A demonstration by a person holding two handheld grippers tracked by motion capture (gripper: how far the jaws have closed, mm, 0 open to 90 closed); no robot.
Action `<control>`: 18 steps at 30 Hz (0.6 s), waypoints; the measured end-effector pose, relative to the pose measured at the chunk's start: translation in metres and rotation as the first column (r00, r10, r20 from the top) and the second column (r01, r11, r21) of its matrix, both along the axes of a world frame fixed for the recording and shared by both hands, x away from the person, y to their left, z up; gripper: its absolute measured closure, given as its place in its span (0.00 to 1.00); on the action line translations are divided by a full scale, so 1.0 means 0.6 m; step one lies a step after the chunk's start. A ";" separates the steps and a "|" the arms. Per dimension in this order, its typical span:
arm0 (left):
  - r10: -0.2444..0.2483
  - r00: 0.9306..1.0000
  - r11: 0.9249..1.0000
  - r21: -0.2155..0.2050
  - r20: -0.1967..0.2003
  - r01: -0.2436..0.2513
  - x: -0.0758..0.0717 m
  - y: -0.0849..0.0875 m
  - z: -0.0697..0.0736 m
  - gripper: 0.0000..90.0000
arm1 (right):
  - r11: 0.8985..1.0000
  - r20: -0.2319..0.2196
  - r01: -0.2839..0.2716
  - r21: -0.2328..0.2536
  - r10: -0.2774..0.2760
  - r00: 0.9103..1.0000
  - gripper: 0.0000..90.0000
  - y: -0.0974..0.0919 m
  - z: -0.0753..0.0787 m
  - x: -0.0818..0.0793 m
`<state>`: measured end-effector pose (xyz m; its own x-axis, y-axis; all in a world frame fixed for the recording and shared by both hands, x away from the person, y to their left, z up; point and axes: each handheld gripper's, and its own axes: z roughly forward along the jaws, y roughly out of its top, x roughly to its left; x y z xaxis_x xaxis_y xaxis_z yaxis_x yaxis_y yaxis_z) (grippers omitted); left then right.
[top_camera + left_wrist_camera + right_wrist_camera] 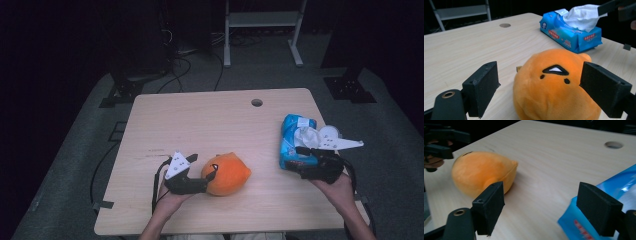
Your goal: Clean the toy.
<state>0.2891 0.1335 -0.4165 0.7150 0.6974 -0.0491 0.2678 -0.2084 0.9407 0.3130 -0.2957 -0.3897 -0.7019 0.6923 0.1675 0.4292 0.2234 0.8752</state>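
Observation:
An orange plush toy (pixel 229 174) with a small face lies on the wooden table (pixel 210 120), near the front. My left gripper (pixel 205 175) reaches it from the left. In the left gripper view the toy (pixel 554 87) sits between the jaws of that gripper (pixel 540 72); there is a gap at the left pad (pixel 482 87), so it is open. A blue wipes pack (pixel 295 145) with a white tissue (pixel 307 134) sticking out lies at the right. My right gripper (pixel 303 162) hovers at its near end, open, with one pad (pixel 599 207) over the pack (pixel 584 225).
A round cable hole (pixel 257 102) is in the table's far edge area. Beyond the table stand a white metal frame (pixel 262 20) and dark stands, with cables on the grey floor. Bare wood lies between the toy and the pack.

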 end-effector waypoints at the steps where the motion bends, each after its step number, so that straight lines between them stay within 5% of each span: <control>1: 0.003 1.000 1.000 -0.003 -0.001 -0.003 0.001 0.003 0.001 0.16 | 1.000 0.008 0.015 -0.001 -0.015 1.000 0.23 -0.005 0.007 0.004; 7: -0.003 1.000 1.000 -0.005 -0.002 0.003 0.000 0.006 0.003 0.17 | 0.993 0.056 0.104 -0.054 -0.101 0.993 0.24 -0.033 0.032 0.036; 11: -0.017 1.000 1.000 0.009 -0.012 0.018 0.000 0.004 0.000 0.17 | 0.979 0.065 0.168 -0.112 -0.162 0.985 0.24 -0.048 0.033 0.056; 18: -0.028 0.999 0.999 0.015 -0.016 0.028 0.001 -0.003 -0.002 0.18 | 0.963 0.042 0.248 -0.104 -0.245 0.969 0.25 -0.080 0.014 0.077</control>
